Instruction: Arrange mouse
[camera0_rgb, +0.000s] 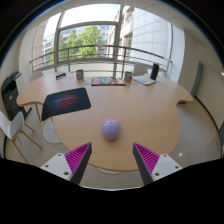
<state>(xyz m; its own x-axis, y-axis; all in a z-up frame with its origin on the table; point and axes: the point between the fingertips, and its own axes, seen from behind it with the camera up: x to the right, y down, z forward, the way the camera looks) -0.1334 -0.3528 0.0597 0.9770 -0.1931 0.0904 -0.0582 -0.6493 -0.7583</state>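
Note:
A small lilac-grey mouse (111, 128) sits on the round wooden table (150, 110), just ahead of my gripper (112, 158) and roughly centred between the fingers. A dark mouse mat (66, 101) with a reddish pattern lies on the table beyond the left finger, well apart from the mouse. My fingers (78, 157) with magenta pads are spread wide and hold nothing. The mouse lies beyond the fingertips, not between them.
A laptop or keyboard (108, 81), a small dark object (81, 74) and a black speaker-like object (154, 71) stand at the table's far edge. A chair (14, 100) stands at the left. Large windows and a railing are behind the table.

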